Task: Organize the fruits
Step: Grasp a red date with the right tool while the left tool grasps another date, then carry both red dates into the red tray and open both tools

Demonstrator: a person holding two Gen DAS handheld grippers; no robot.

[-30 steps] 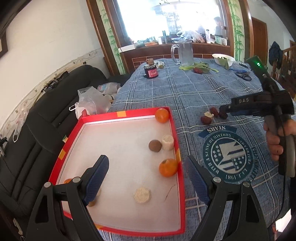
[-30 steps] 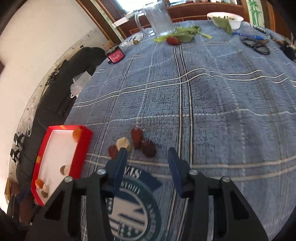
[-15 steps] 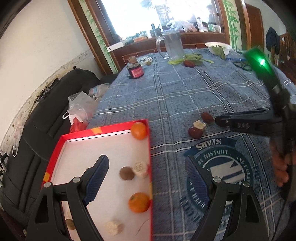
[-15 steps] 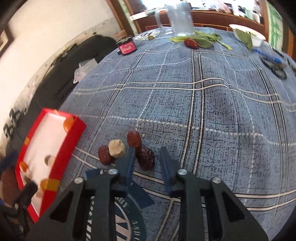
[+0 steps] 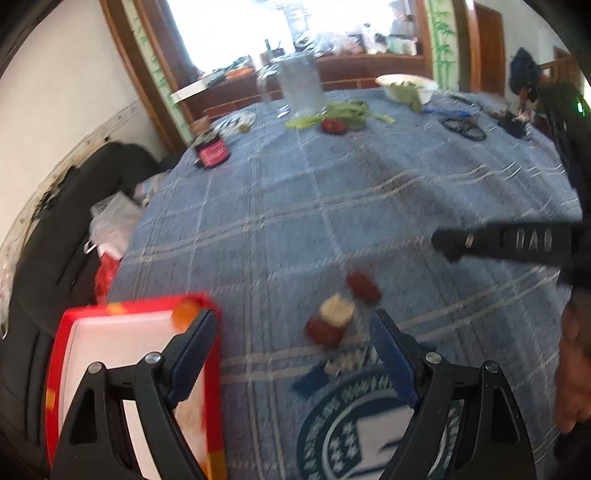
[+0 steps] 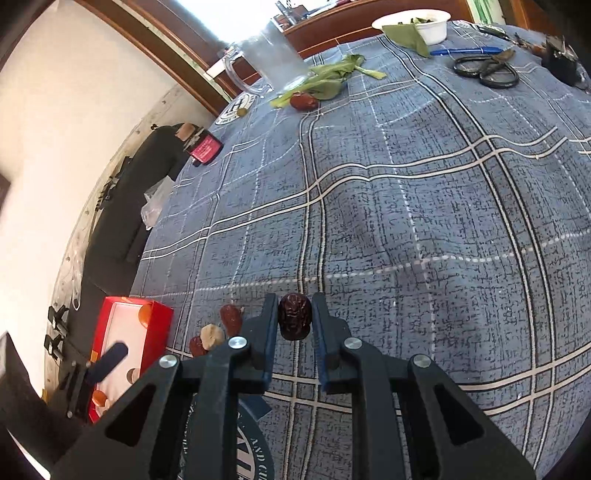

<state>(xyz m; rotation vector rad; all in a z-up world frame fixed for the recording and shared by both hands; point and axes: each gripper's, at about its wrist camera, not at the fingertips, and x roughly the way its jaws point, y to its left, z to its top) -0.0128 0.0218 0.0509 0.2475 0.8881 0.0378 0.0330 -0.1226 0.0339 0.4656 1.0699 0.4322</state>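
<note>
Glass jug (image 6: 275, 55), scissors (image 6: 485, 72), pen (image 6: 465, 51) on tablecloth (image 6: 406, 206).

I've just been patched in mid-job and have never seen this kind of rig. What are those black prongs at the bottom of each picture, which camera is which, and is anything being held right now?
There is no robot arm here: a person holds a two-finger gripper in each hand, and a fisheye camera on each one looks forward along its fingers. The prongs are those fingers.

In the right wrist view, the right gripper is closed on a dark wrinkled red date.

In the left wrist view, the left gripper is open and holds nothing. Ahead of it, on the blue plaid tablecloth, lie two more red dates and a pale beige chunk. At the left stands the red-rimmed white tray, already holding an orange fruit.

Farther back are a clear glass jug, green leaves, black scissors and a white bowl.
</note>
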